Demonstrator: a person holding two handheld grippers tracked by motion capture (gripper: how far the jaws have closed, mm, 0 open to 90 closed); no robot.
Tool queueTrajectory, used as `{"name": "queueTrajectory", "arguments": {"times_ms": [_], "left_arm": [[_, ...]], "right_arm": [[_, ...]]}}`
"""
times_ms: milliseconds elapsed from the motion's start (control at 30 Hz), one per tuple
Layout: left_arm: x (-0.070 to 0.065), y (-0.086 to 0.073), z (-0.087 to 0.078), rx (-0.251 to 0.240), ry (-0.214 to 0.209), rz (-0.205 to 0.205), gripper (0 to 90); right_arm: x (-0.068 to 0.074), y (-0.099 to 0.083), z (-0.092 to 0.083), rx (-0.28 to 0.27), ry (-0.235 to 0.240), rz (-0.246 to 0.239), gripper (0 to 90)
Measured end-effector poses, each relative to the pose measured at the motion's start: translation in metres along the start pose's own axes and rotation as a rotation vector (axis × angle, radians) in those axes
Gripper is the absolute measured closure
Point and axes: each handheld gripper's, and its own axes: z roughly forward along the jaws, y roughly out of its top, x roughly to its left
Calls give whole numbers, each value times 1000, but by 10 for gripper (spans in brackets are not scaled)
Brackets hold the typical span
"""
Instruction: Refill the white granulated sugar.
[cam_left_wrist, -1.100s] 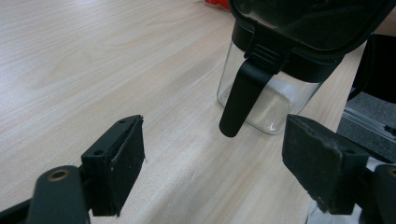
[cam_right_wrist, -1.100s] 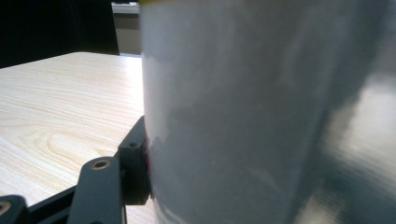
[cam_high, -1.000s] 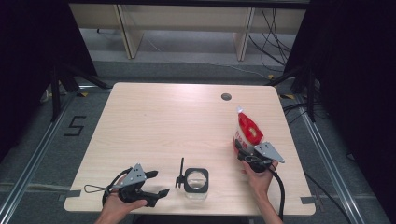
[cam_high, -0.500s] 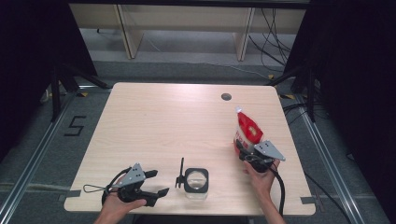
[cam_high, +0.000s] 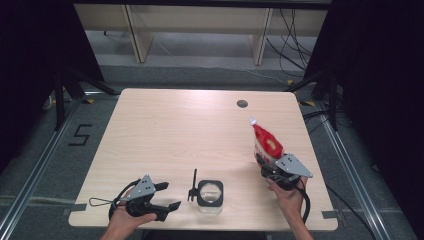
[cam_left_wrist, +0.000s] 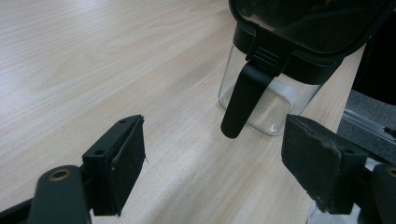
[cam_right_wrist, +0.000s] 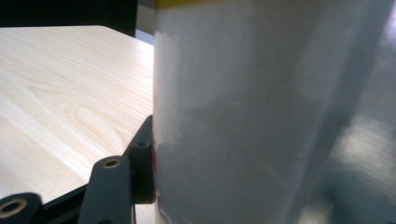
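Since the earlier frame, red snack bag (cam_high: 266, 142) and right gripper (cam_high: 272, 167) have lifted slightly, jaws closing on the bag; high view: bag clamped at its lower end, long axis leaning away beyond the fingers; lidded glass jar (cam_high: 210, 196) between both hands, nearer left gripper (cam_high: 162, 196); left gripper view: jaws apart, empty, jar (cam_left_wrist: 280, 74) just ahead of fingertips; right gripper view: bag (cam_right_wrist: 271, 112) pressed against finger pad (cam_right_wrist: 145, 163).
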Motion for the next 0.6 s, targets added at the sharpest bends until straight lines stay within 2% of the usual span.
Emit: {"name": "queueTrajectory", "arguments": {"times_ms": [33, 67, 133, 200, 233, 267, 300, 400, 433, 500, 533, 600], "left_arm": [[-1, -1, 0, -5, 7, -15, 212], [-1, -1, 0, -6, 7, -14, 212], [0, 0, 1, -6, -1, -3, 212], [-2, 0, 0, 4, 8, -29, 212], [-2, 0, 0, 5, 6, -27, 212], [-2, 0, 0, 6, 7, -28, 212], [-2, -1, 1, -5, 2, -31, 212], [-1, -1, 1, 3, 3, -23, 212], [-1, -1, 2, -12, 2, -33, 212], [-1, 0, 1, -5, 5, -18, 212], [0, 0, 1, -5, 1, -14, 213], [0, 0, 1, -3, 1, -8, 212]], "right_arm": [[3, 2, -4, 6, 3, 7, 429], [2, 5, -9, -17, -6, -61, 429], [5, 9, -18, -24, -20, -96, 429], [7, 13, -28, -26, -22, -158, 429], [9, 14, -31, -22, -25, -166, 429], [10, 15, -34, -23, -25, -202, 429], [12, 16, -38, -18, -30, -202, 429], [15, 18, -47, -17, -15, -255, 429], [17, 18, -49, -8, -9, -275, 429], [20, 19, -52, -4, -11, -298, 429], [20, 20, -55, -3, -17, -336, 430], [25, 20, -59, 15, -20, -367, 430]]}}
